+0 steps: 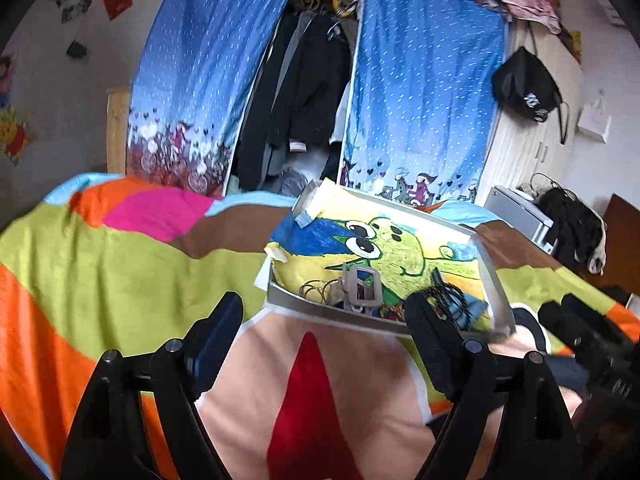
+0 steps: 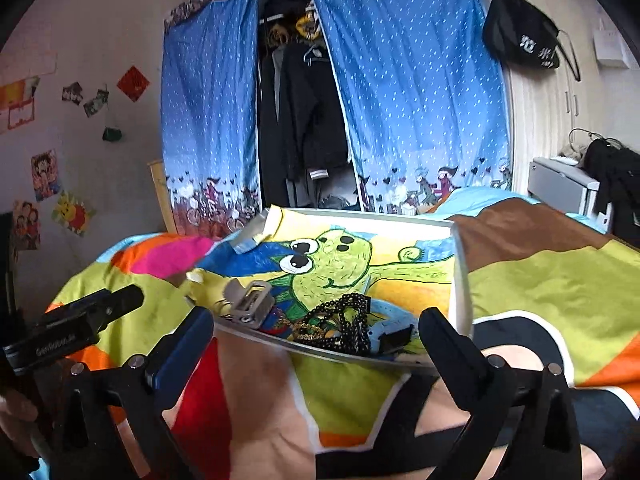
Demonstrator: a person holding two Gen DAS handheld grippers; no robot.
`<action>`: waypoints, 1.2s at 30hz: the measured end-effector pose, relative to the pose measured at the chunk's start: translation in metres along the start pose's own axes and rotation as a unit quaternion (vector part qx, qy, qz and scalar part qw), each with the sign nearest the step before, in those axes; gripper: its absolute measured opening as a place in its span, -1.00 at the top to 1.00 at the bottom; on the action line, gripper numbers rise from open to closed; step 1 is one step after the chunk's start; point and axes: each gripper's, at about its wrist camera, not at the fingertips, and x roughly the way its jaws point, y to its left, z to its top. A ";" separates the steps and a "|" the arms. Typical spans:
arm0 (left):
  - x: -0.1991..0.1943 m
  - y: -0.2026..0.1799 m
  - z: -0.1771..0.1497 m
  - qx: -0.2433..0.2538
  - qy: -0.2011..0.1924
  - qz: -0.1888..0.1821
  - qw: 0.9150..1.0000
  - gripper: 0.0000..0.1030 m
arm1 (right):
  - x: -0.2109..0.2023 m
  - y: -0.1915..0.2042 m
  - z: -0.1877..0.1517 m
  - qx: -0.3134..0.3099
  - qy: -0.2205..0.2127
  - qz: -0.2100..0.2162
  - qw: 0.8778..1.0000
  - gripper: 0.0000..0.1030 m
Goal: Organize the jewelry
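A shallow white tray (image 1: 496, 280) lined with a drawing of a green cartoon creature lies on the bed. At its near end sit a grey hair claw clip (image 1: 362, 288), thin wire hoops (image 1: 316, 290) and a black bead necklace (image 1: 448, 300). My left gripper (image 1: 324, 304) stands open just short of the tray's near wall, holding nothing. In the right wrist view the same tray (image 2: 460, 280) shows the clip (image 2: 250, 300), the black beads (image 2: 348, 320) and a gold chain (image 2: 308, 332). The right gripper (image 2: 316, 318) is open too, its fingers on either side of the tray's near edge.
A striped blanket (image 1: 120, 264) in green, orange, pink and brown covers the bed. Behind it, blue curtains (image 2: 408, 92) part on a wardrobe of dark clothes. A black bag (image 2: 520, 36) hangs at the right above a grey box (image 2: 560, 184). The left gripper's black body (image 2: 76, 322) shows at left.
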 end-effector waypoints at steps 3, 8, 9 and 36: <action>-0.038 -0.008 -0.009 0.013 -0.022 0.000 1.000 -0.83 | -0.029 0.006 -0.004 -0.002 -0.007 -0.001 1.000 -1.00; -0.094 -0.018 -0.027 0.019 -0.043 -0.002 0.999 -0.91 | -0.083 0.015 -0.017 -0.005 -0.022 -0.006 1.000 -1.00; -0.102 -0.020 -0.030 0.022 -0.044 -0.002 0.999 -0.91 | -0.091 0.017 -0.020 -0.003 -0.024 -0.007 1.000 -1.00; -0.199 -0.039 -0.135 0.046 -0.017 -0.002 0.999 -0.91 | -0.223 0.037 -0.136 0.013 -0.060 -0.049 0.997 -1.00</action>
